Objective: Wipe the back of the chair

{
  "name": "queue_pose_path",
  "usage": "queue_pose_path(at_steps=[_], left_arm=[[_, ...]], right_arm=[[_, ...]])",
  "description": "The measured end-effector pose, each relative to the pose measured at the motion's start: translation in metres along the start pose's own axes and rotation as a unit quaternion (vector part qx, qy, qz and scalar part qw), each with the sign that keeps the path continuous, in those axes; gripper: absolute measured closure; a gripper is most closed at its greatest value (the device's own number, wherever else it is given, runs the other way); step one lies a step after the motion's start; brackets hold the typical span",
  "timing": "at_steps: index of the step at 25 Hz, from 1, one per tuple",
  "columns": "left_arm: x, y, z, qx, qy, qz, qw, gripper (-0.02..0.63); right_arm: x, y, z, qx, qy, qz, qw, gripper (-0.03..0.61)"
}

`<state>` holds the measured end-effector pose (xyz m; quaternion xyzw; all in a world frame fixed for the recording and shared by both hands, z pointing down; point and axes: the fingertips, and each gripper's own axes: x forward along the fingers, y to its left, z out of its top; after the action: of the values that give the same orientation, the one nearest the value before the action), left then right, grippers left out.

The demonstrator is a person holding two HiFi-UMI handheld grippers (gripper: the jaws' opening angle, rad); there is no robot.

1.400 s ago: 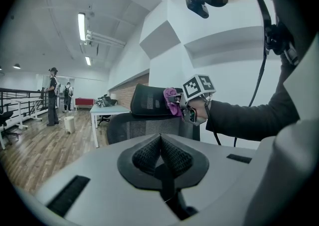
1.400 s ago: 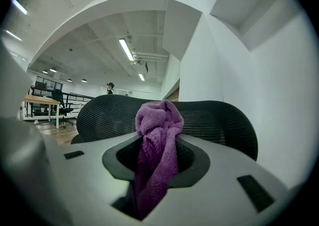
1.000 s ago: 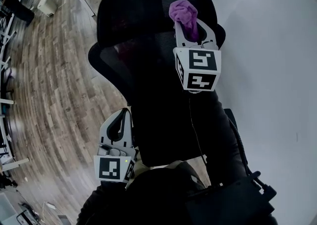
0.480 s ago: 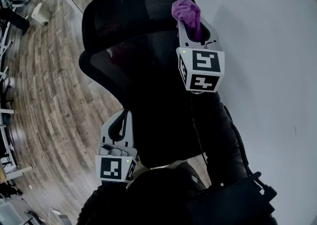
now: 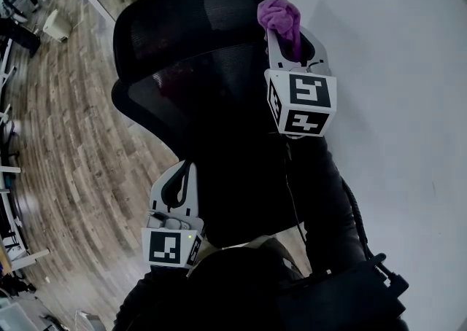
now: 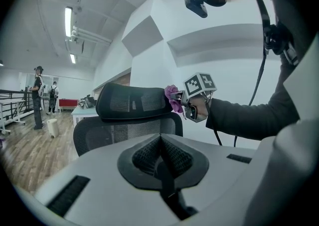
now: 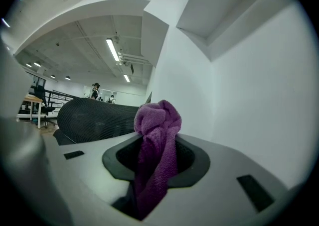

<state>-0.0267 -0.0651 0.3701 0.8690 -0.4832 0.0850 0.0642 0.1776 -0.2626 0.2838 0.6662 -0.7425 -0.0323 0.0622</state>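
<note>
Up by the black mesh chair (image 5: pixel 191 23) top, your right gripper (image 5: pixel 290 39) clamps the purple terry cloth (image 5: pixel 279 16); left gripper (image 5: pixel 177 185) sits closed, empty. Wiping looks barely begun.

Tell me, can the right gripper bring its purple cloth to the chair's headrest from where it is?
Probably yes. The right gripper, shut on the purple cloth, is right beside one end of the headrest, and nothing stands between them. The left gripper is lower down, shut and empty.
</note>
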Motion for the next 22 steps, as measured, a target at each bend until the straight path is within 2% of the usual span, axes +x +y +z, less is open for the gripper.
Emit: queue_pose_path(at_steps=[13,22], left_arm=[[-0.008,0.006,-0.007,0.001,0.013,0.006,0.9999,0.604],[-0.012,0.009,0.001,-0.002,0.015,0.007,0.9999,0.604]], right_arm=[[-0.002,0.008,-0.028,0.017,0.019,0.0,1.0,0.465],[0.003,0.013,-0.018,0.02,0.023,0.005,1.0,0.465]])
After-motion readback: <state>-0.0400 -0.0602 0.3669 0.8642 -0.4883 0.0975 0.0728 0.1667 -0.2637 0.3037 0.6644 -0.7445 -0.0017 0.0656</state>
